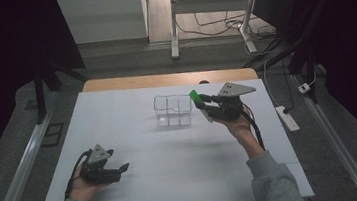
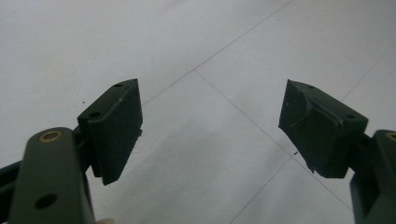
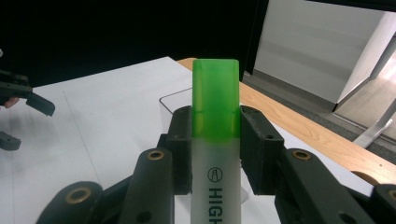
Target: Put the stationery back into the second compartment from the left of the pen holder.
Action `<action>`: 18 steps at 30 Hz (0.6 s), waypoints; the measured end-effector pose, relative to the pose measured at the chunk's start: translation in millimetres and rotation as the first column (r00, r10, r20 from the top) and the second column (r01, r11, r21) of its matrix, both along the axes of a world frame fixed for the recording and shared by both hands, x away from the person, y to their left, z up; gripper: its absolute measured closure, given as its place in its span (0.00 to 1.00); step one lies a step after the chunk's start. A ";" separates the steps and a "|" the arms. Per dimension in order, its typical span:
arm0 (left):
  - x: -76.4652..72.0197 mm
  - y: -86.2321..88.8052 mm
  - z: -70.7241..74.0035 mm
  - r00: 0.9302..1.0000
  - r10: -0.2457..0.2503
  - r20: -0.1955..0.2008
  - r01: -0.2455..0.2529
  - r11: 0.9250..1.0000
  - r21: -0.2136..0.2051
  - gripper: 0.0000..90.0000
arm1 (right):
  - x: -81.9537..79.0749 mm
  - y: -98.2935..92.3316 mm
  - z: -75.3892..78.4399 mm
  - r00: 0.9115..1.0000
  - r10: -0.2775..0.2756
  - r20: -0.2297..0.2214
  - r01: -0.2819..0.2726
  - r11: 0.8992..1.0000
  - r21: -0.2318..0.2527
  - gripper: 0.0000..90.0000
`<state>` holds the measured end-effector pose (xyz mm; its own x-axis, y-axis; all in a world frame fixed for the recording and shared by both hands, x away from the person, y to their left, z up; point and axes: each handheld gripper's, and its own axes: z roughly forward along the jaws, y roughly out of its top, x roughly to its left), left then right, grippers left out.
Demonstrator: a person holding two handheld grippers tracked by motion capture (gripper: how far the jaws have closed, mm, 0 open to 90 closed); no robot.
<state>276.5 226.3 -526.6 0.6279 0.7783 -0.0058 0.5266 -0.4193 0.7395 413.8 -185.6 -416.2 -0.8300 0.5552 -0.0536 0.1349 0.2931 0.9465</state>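
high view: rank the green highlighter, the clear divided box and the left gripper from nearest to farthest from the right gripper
1. Green highlighter: clamped in the right gripper, its cap pointing toward the box.
2. Clear divided box: just left of the highlighter's cap, mid-table.
3. Left gripper: far off at the table's near left, jaws open.

Highlighter (image 3: 216, 140): frosted white barrel with black lettering, translucent green cap fitted. Clamped between the jaws of the right gripper (image 3: 216, 154), cap end protruding beyond them. Held above the table, just beside the clear compartmented box (image 1: 173, 110), cap towards it.
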 end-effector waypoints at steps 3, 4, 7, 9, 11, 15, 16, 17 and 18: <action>-0.1 -0.4 0.0 1.000 0.000 0.001 0.000 1.000 0.000 0.24 | 2.1 1.5 0.9 1.000 -0.002 0.000 0.002 1.000 0.003 0.74; -0.1 -0.5 0.0 1.000 0.000 0.001 0.000 1.000 0.001 0.24 | 4.4 3.3 1.5 1.000 -0.006 0.001 0.006 1.000 0.012 0.74; -0.1 -0.6 -0.1 1.000 0.001 0.000 -0.001 1.000 0.002 0.24 | 7.0 5.1 1.8 1.000 -0.007 0.001 0.007 1.000 0.021 0.74; -0.2 -0.5 0.0 1.000 0.000 0.000 0.000 1.000 0.001 0.24 | 9.7 6.8 1.9 1.000 -0.007 -0.002 0.007 1.000 0.023 0.74; -0.2 -0.5 0.0 1.000 -0.001 0.000 0.001 1.000 0.001 0.24 | 13.6 10.0 1.7 1.000 -0.009 -0.002 0.009 1.000 0.023 0.74; -0.3 -0.5 0.0 1.000 -0.002 0.000 0.002 1.000 0.001 0.24 | 17.5 13.5 1.6 1.000 -0.010 -0.001 0.010 0.999 0.035 0.74; -0.3 -0.4 0.1 1.000 -0.001 -0.001 0.001 1.000 0.001 0.24 | 20.6 16.3 1.7 1.000 -0.010 0.000 0.010 0.999 0.042 0.74; -0.3 -0.2 0.2 1.000 -0.001 0.000 0.001 1.000 0.001 0.24 | 20.6 16.3 1.7 1.000 -0.010 0.000 0.010 0.999 0.042 0.74; -0.3 0.0 0.2 1.000 -0.001 0.000 0.001 1.000 0.000 0.24 | 22.2 17.9 2.0 1.000 -0.011 0.000 0.011 0.999 0.042 0.74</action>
